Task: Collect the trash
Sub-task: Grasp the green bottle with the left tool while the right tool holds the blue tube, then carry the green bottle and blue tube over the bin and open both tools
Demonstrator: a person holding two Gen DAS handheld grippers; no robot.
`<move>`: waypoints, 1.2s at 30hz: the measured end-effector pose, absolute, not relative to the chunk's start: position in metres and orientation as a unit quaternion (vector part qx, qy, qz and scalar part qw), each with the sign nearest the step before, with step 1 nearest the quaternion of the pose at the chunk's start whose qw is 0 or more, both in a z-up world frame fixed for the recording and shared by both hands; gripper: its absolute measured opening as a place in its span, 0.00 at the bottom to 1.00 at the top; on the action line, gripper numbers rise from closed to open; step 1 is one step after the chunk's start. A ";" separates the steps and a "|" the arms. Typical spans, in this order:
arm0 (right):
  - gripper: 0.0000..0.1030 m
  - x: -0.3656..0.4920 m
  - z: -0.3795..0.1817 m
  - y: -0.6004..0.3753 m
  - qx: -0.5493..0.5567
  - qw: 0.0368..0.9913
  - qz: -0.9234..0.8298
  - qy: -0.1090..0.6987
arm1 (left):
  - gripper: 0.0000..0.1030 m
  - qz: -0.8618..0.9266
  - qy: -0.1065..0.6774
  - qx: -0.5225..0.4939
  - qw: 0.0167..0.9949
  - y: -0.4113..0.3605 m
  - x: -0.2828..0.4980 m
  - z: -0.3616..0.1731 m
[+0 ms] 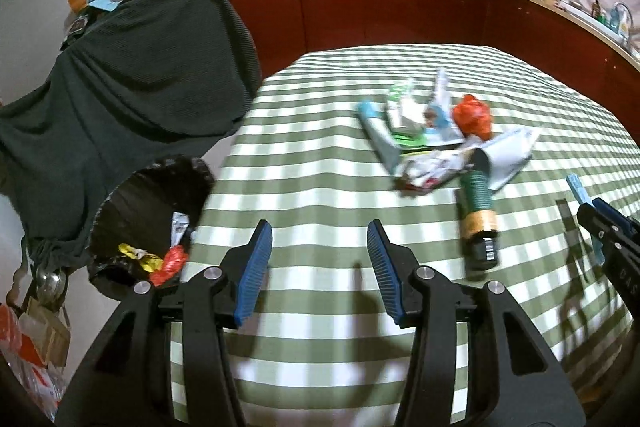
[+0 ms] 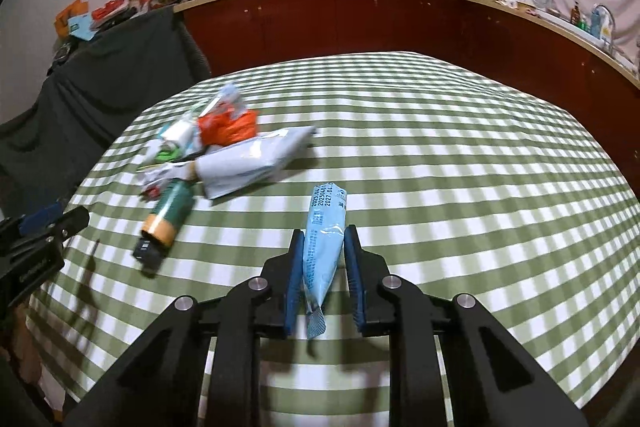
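Note:
A pile of trash [image 1: 432, 131] lies on the green-checked table [image 1: 320, 187]: wrappers, an orange bag [image 1: 472, 117], a grey mailer [image 2: 248, 163] and a green bottle [image 1: 478, 211]. The pile also shows in the right wrist view [image 2: 200, 147]. My left gripper [image 1: 320, 267] is open and empty above the table's near left edge. My right gripper [image 2: 323, 267] is shut on a light blue packet [image 2: 324, 247] and holds it above the table; it shows in the left wrist view [image 1: 588, 203] at the far right. A black-lined bin [image 1: 152, 219] with some trash stands left of the table.
A dark green cloth [image 1: 120, 75] drapes over furniture beside the bin. A red-fronted kitchen counter [image 1: 400, 7] with pots runs behind the table. Boxes [image 1: 32, 339] and a ladle sit on the floor at the lower left.

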State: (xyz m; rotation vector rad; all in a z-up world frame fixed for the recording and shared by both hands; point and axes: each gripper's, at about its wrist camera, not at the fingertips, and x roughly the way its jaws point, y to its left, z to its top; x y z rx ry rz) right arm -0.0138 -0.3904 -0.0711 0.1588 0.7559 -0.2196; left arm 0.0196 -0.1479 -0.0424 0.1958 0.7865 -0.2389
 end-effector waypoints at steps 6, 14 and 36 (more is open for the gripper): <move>0.21 -0.022 -0.071 -0.415 0.084 0.919 -0.120 0.367 | 0.53 -0.128 0.375 0.107 0.912 -0.177 0.009 -0.040; 0.21 -0.027 -0.067 -0.435 0.097 0.922 -0.117 0.357 | 0.58 -0.143 0.375 0.116 0.909 -0.207 0.003 -0.040; 0.21 -0.028 -0.070 -0.433 0.107 0.924 -0.090 0.357 | 0.22 -0.166 0.389 0.144 0.895 -0.230 0.005 -0.063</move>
